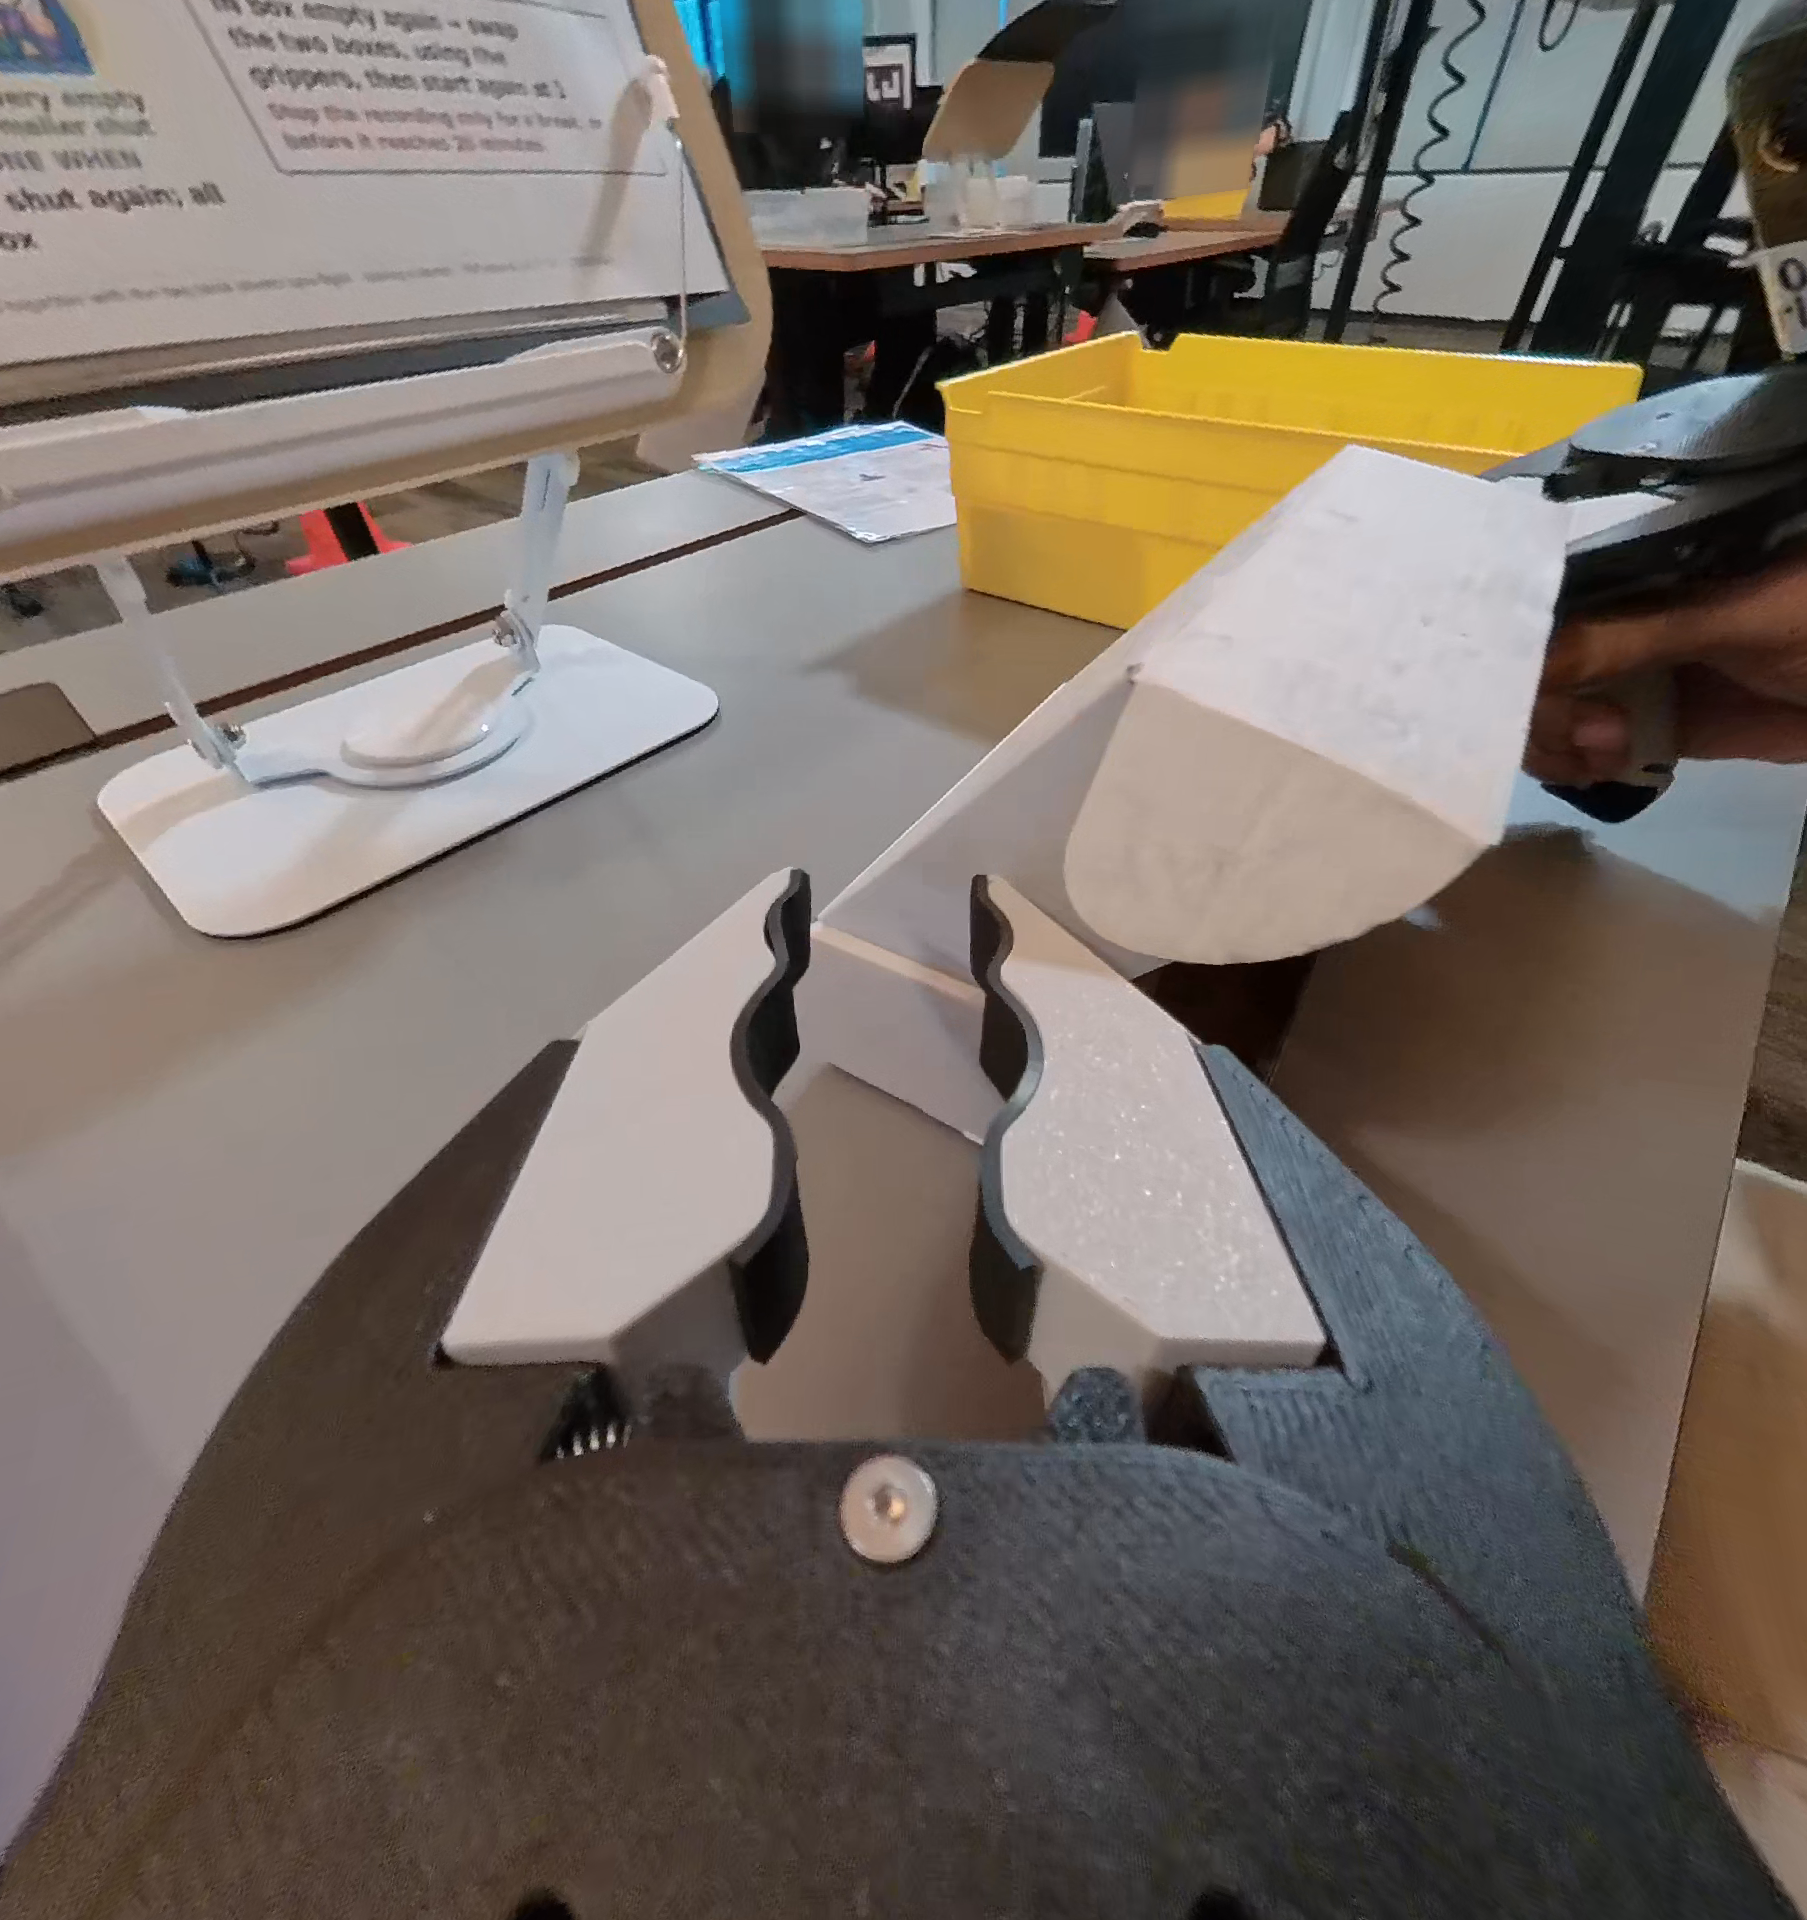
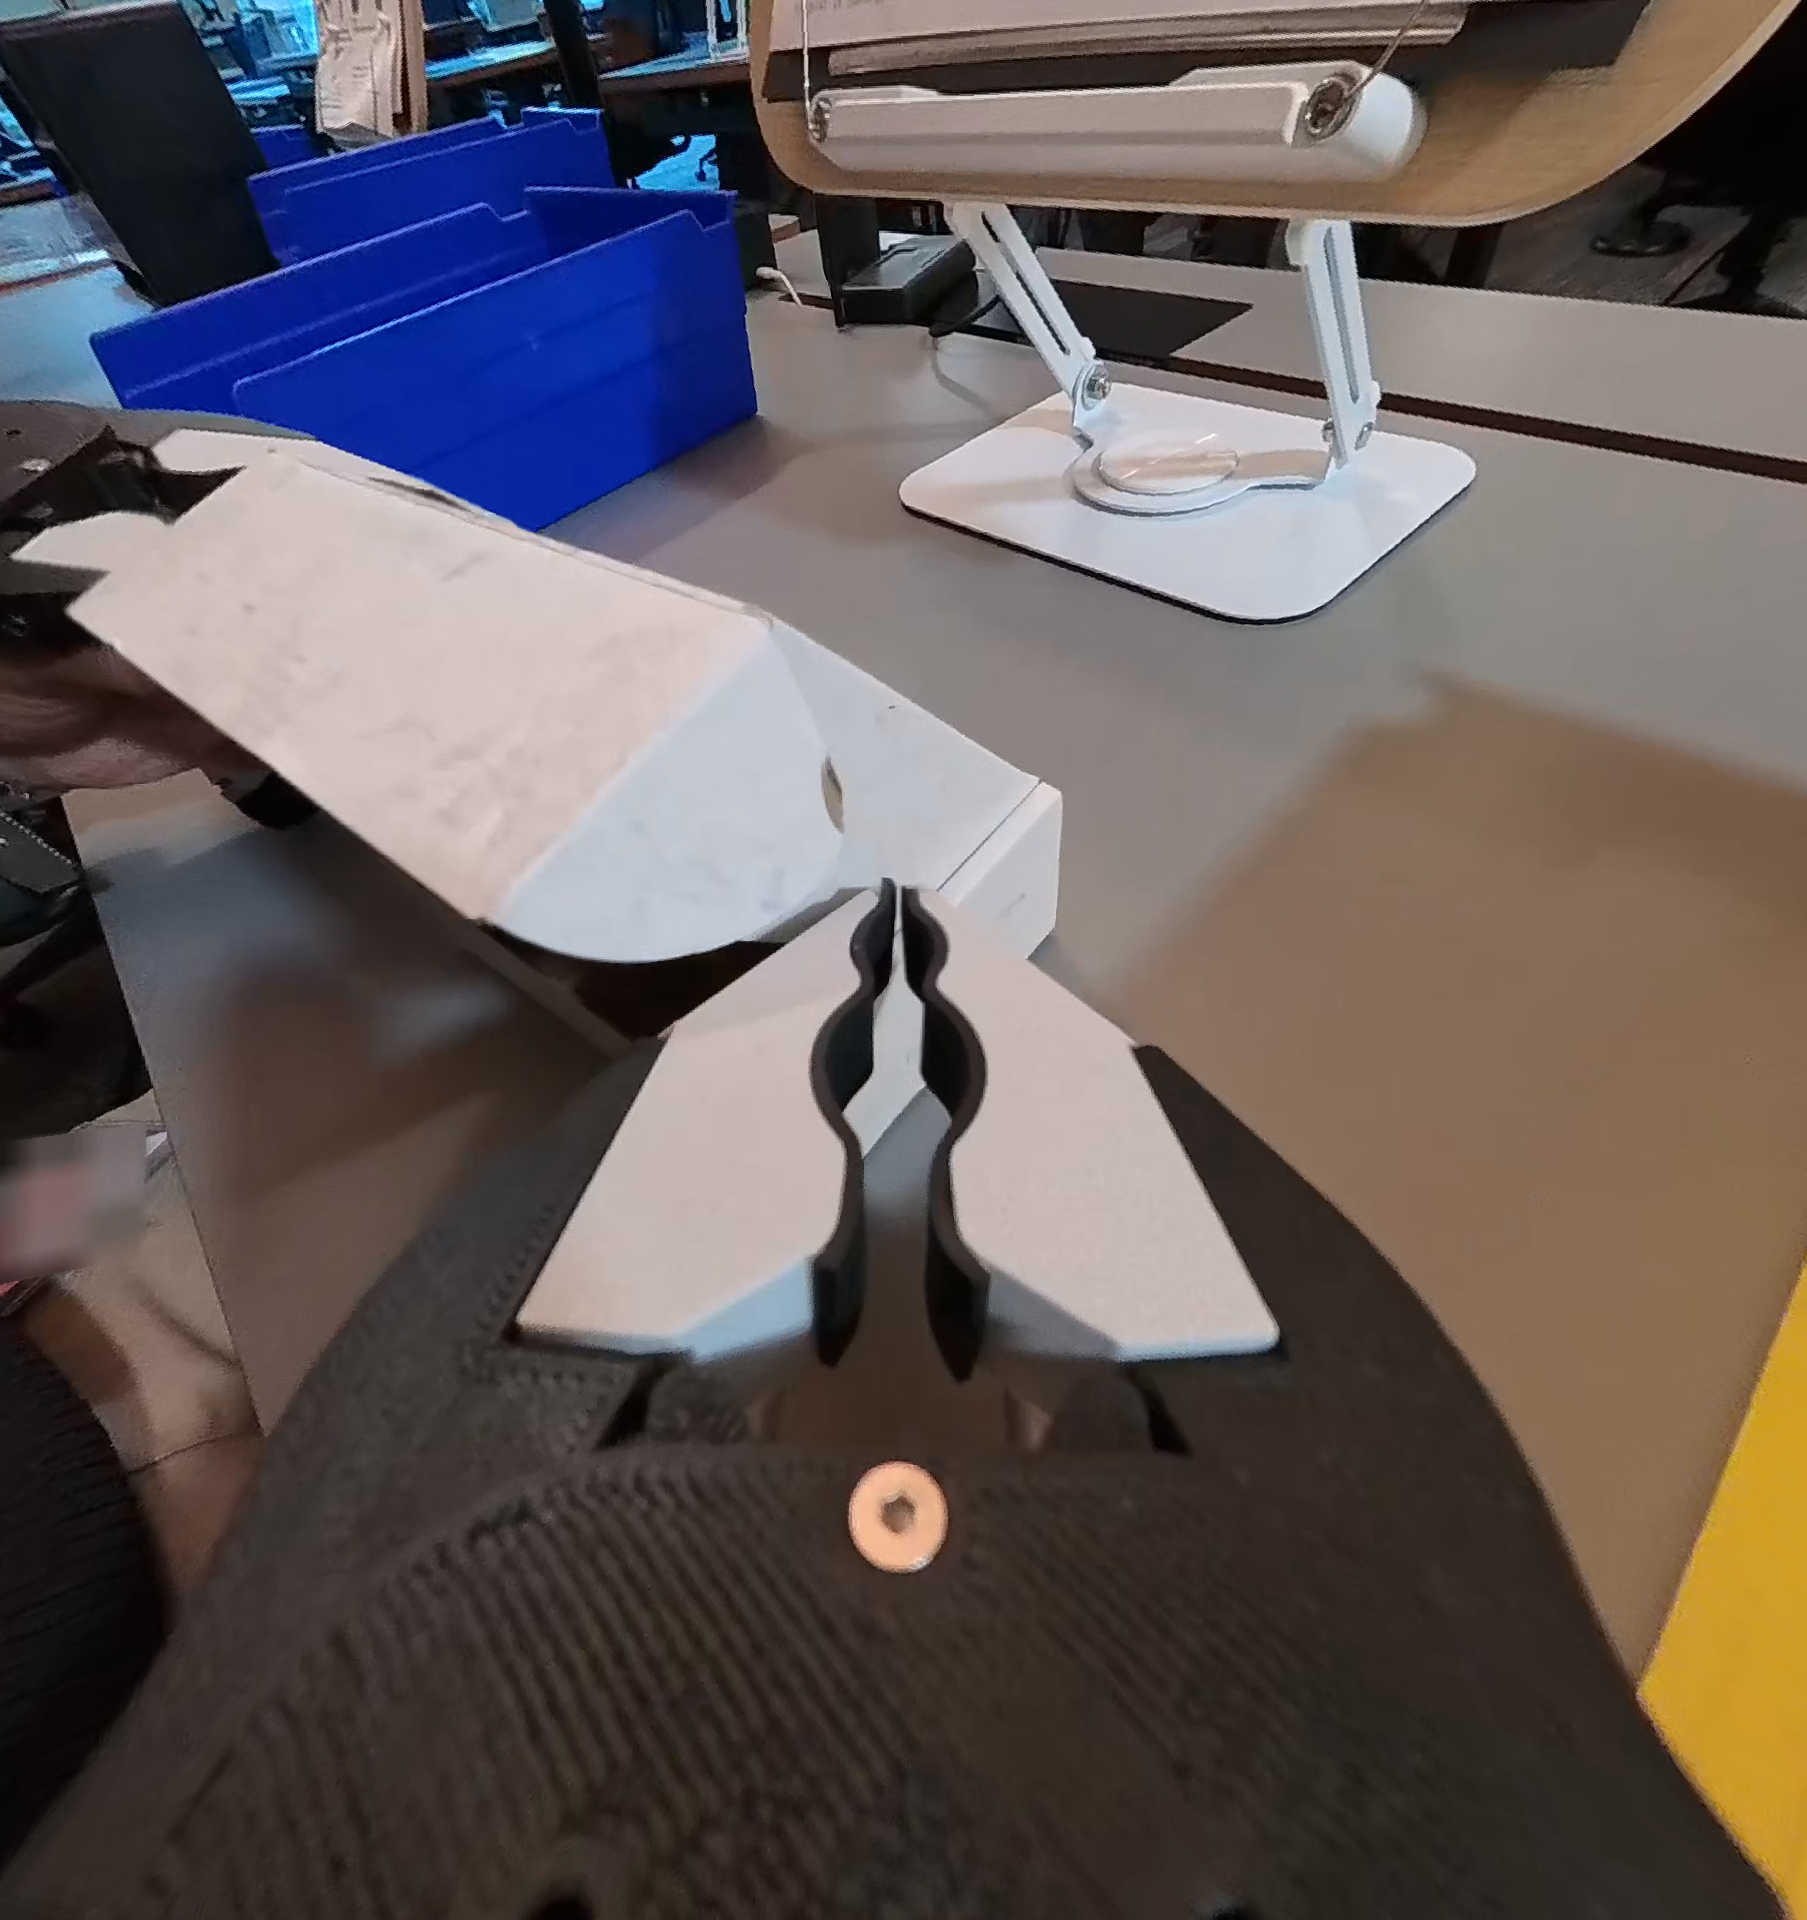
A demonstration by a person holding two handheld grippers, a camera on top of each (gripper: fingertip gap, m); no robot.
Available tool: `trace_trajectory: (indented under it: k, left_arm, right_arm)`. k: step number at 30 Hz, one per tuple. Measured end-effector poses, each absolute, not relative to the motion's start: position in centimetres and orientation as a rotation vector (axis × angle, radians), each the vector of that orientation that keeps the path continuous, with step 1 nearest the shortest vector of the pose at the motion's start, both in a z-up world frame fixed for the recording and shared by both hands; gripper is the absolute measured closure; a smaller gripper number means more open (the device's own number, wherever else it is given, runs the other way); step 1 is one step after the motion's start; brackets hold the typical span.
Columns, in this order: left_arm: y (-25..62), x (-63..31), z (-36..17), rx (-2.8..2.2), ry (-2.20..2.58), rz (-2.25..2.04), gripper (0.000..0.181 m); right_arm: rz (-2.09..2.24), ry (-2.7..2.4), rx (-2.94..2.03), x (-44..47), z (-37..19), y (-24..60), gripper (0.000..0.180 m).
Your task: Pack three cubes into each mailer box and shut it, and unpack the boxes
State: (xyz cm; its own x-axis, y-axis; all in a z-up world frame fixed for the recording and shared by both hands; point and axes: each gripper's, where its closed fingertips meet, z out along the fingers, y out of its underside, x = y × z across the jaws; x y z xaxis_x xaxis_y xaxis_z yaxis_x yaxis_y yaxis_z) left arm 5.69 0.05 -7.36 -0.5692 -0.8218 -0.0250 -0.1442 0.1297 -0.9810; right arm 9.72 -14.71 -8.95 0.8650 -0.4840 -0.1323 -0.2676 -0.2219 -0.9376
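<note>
Far left on the table (image 1: 483,1039) sits the white document stand (image 1: 411,790), out of play. Just this side of it my left gripper (image 1: 891,914) is spread, its tips either side of the near-left corner of the white mailer box (image 2: 992,831), touching nothing I can be sure of. Moving right, the box lid (image 1: 1325,644) is tilted half-open with its rounded side flap (image 1: 1242,831) hanging down. My right gripper (image 2: 897,896) is nearly pressed together, apparently pinching the lid's edge, though I can't confirm contact. Far right, the yellow bin (image 1: 1086,509). No cubes show. I reckon I'm mid-swing on the lid; closing next means tucking those flaps inside the walls.
</note>
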Motion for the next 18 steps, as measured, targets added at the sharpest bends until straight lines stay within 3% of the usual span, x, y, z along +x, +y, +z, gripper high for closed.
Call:
trace_trajectory:
  k: [18]
  left_arm:
    - [1.1,5.9,-5.6,-1.062,1.703,-1.645,0.153]
  right_arm:
    - [-0.317,0.624,-1.496,11.4,-3.5,-16.9,0.176]
